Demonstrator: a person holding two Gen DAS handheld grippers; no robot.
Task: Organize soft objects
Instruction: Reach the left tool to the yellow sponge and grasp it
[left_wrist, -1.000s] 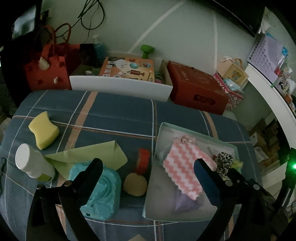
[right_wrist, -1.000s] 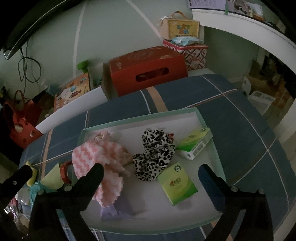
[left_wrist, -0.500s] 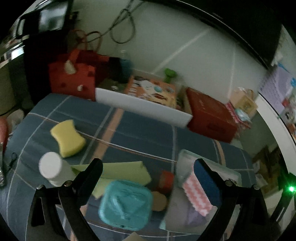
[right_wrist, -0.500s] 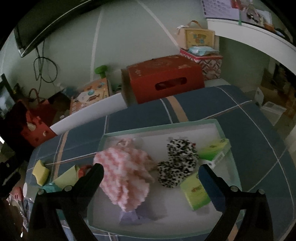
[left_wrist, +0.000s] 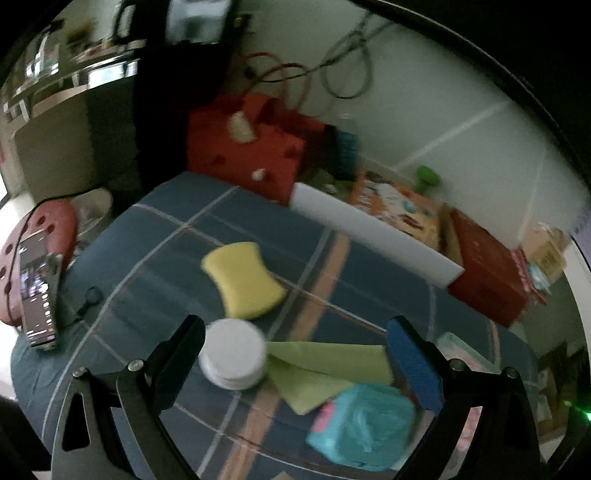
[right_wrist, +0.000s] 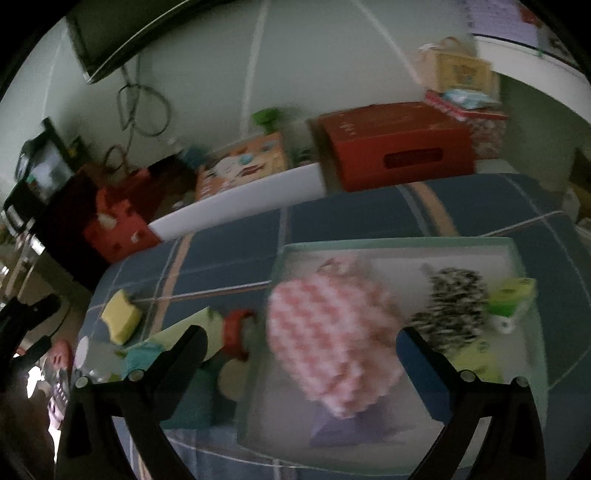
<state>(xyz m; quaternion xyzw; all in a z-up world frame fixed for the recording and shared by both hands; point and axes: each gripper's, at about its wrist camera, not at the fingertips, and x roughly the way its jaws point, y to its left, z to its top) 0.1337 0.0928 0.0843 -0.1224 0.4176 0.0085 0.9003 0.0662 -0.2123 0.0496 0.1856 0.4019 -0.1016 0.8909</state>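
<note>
Item 1, left gripper (left_wrist: 293, 343): fingers spread wide and empty, hanging over the plaid-covered counter (left_wrist: 177, 236), aimed toward the loose group that has yet to be sorted. Item 2, yellow sponge (left_wrist: 243, 278): lies flat on the cloth just beyond the fingers, apart from the rest, and is judged the next soft piece to collect. Item 3, white-capped bottle (left_wrist: 233, 355): stands upright between the fingers, touching the corner of the green folded cloth (left_wrist: 325, 365); being hard, it likely stays out. Item 4, teal container (left_wrist: 364, 428): rests beside the green cloth, near the right-hand finger. Item 5, right gripper (right_wrist: 301, 352): fingers likewise parted, holding nothing, poised above the shallow tray (right_wrist: 399, 243), which serves as the collecting place. Item 6, pink-and-white chevron cloth (right_wrist: 328, 343): heaped in the tray's left half. Item 7, leopard-print soft item (right_wrist: 450, 306): lies to the right of it, next to green packets (right_wrist: 511, 295) at the tray's far side. Both views blurred; finer detail unreadable.
</note>
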